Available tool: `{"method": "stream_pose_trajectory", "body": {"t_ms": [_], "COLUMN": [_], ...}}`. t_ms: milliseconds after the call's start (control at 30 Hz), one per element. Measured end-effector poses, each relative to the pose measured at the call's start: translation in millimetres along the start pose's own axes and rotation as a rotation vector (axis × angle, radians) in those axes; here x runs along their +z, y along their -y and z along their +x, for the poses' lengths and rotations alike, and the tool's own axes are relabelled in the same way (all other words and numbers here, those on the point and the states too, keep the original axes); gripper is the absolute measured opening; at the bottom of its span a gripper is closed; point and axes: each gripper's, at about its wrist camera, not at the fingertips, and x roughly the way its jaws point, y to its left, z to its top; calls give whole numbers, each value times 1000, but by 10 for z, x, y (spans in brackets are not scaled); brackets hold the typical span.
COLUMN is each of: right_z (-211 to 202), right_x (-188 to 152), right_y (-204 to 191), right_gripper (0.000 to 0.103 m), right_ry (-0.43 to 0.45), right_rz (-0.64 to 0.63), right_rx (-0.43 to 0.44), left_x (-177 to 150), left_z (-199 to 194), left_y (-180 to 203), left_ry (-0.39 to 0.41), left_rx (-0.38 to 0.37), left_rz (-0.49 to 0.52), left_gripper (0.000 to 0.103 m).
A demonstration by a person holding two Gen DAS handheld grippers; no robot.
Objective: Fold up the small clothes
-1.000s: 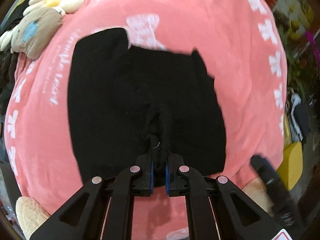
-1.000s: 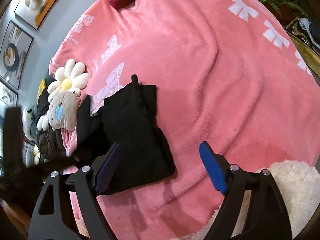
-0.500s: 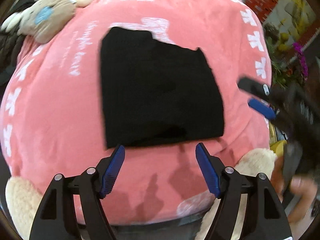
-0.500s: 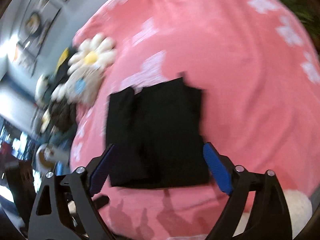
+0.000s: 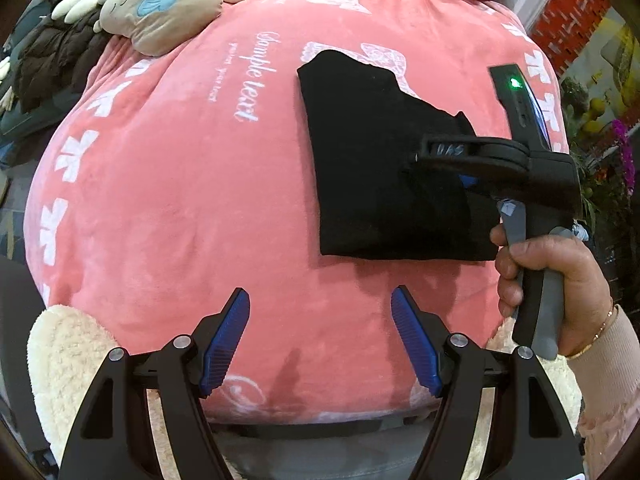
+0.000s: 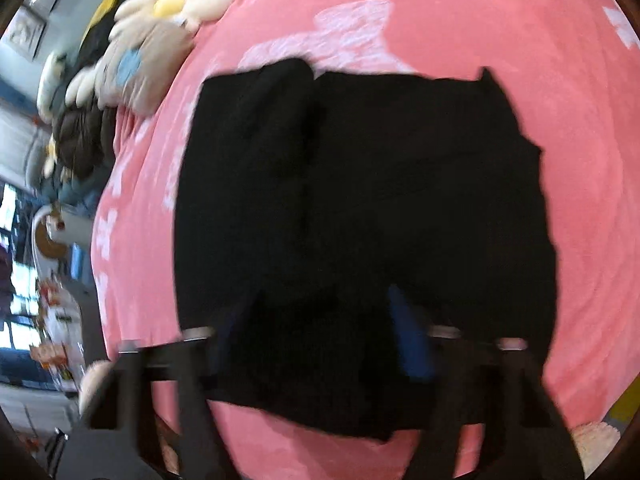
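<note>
Folding target: I see the black garment (image 5: 372, 160) lying flat on the pink blanket (image 5: 180, 200), roughly squared, with one layer doubled over along its left side in the right wrist view.
Garment position: it sits right of the blanket's white script lettering in the left wrist view, partly over a white bow print.
Left gripper: my left gripper (image 5: 320, 296) stands wide open, blue pads apart, nothing between them; it hangs over bare blanket, on the near side of the garment and not touching it.
Right gripper: my right gripper (image 5: 420, 156) reaches in from the right over the garment's right half, and its jaws are closing.
Between the right jaws: black cloth fills the gap; the picture is blurred, and the pads look apart from each other, so I cannot say they press the fabric.
Right hand: the person's hand (image 5: 552, 264) wraps the grey handle, a thin bracelet (image 5: 600, 328) on the wrist.
Indicator: a green light (image 5: 514, 83) glows on the right gripper's body.
Far edge: a grey bear cushion (image 5: 160, 12) and a dark puffy jacket (image 5: 52, 56) lie at the blanket's upper left.
Near edge: cream fleece (image 5: 64, 352) shows beside the left gripper.
</note>
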Motion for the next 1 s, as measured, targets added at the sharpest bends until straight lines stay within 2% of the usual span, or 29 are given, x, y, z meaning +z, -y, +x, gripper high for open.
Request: {"method": "stream_pose_trajectory", "body": {"t_ms": [67,167,233,300,333,400,433,500,533,567,633,700,767,833,900,1000], "right_z": [-232,-856,-1111,-1025,-811,-359,-225,-355,-457,-550,-693,-754,-861,-935,-949,-698], "right_x": [42,63,-19,-134,-207,-344,-431,-474,-456,-427,-348,-337,-401,-534,-722,-948], "right_y": [-128,-169,-3,276,491,796,898,921,926,927,935,1004,1081,919,615,312], "right_gripper": [9,9,9,10,11,13,14,21,39,46,46,46,47,48,48,48], "right_ry": [75,231,299,269,206,54,1,59,90,124,162,160,161,165,146,58], "right_rz": [-35,-44,-26,-2,24,65,87,122,134,138,121,132,166,146,93,63], "right_rx": [-3,25,-55,-159,-202,-229,-208,-141,-113,-117,-129,-130,-96,-34,71,206], "left_x": [11,47,83,113,127,152,165,186,198,212,259,285,318,306,268,173], "left_z": [18,6,8,46,78,156,204,255,280,295,335,373,409,412,422,477], "left_y": [2,44,103,161,192,248,280,328,358,375,410,446,458,412,322,123], "left_ry": [-8,-4,2,0,-3,-20,-37,-51,-55,-56,-59,-65,-70,-60,-60,-96], "left_rx": [-4,-39,-53,-58,-68,-82,-91,-99,-93,-85,-85,-78,-58,-34,-13,13], "left_rz": [1,4,24,36,37,33,31,30,37,42,51,61,72,70,59,16], "left_gripper": [70,70,71,71,71,70,70,70,70,70,70,70,70,71,72,72]}}
